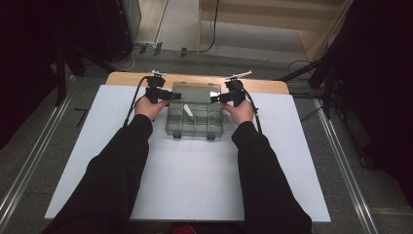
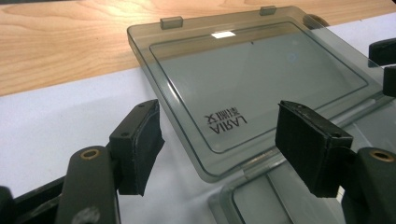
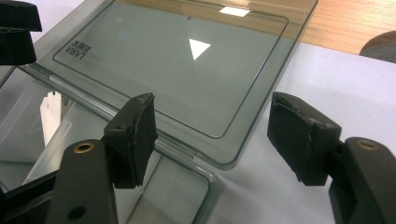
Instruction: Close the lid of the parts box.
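Now: two open tools, one organizer box.

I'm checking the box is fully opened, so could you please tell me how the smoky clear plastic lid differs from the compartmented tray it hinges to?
The smoky clear plastic lid lies folded back flat toward the table's far edge, while the compartmented tray sits nearer the person. The lid is one undivided panel bearing printed lettering; the tray is split by dividers and holds a small white piece. Both are the same grey-tinted transparent plastic, joined along the hinge.
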Tool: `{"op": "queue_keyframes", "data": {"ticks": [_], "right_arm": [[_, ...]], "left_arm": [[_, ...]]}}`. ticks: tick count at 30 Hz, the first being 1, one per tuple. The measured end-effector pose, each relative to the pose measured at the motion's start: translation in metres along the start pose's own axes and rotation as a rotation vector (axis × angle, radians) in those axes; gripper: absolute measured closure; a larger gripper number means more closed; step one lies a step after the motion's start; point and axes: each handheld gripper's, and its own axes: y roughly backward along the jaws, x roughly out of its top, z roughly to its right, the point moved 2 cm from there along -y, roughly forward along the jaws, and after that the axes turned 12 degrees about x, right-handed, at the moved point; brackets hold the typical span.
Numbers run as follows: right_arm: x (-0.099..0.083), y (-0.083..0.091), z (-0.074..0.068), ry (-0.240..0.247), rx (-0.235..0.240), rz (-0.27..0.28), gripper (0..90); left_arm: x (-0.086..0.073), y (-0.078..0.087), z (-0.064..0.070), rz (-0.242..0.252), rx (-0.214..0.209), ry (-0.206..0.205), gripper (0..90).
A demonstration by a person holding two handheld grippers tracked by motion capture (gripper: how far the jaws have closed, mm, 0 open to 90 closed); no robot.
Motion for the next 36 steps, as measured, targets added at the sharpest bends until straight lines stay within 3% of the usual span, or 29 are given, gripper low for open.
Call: {"op": "queue_keyframes", "data": {"ticks": [3, 8, 12, 16, 22, 29, 33, 36], "right_arm": [[0.000, 0.000, 0.000, 0.009, -0.015, -0.002, 33.3], [0.000, -0.002, 0.001, -0.007, -0.011, 0.002, 32.5], [0.000, -0.005, 0.003, -0.028, 0.010, 0.010, 31.5], [0.000, -0.008, 0.004, -0.054, 0.019, 0.015, 31.7], [-0.001, -0.011, 0.007, -0.107, 0.037, 0.019, 31.2], [0.000, -0.011, 0.006, -0.138, 0.034, 0.002, 31.6], [-0.001, -0.011, 0.010, -0.198, 0.066, -0.001, 32.0], [-0.002, -0.012, 0.011, -0.209, 0.093, 0.000, 33.6]], "left_arm": [[-0.001, -0.004, 0.001, -0.002, -0.014, 0.034, 30.7], [-0.003, -0.009, 0.006, -0.004, -0.013, 0.030, 30.7], [-0.005, -0.014, 0.008, -0.019, -0.001, 0.033, 29.7], [-0.006, -0.018, 0.006, -0.032, -0.016, 0.076, 29.6], [-0.008, -0.022, 0.005, -0.036, -0.025, 0.106, 29.5], [-0.009, -0.023, 0.005, -0.026, -0.026, 0.102, 29.1], [-0.009, -0.023, 0.006, -0.026, -0.018, 0.103, 29.1], [-0.009, -0.024, 0.006, -0.026, -0.021, 0.101, 28.4]]}}
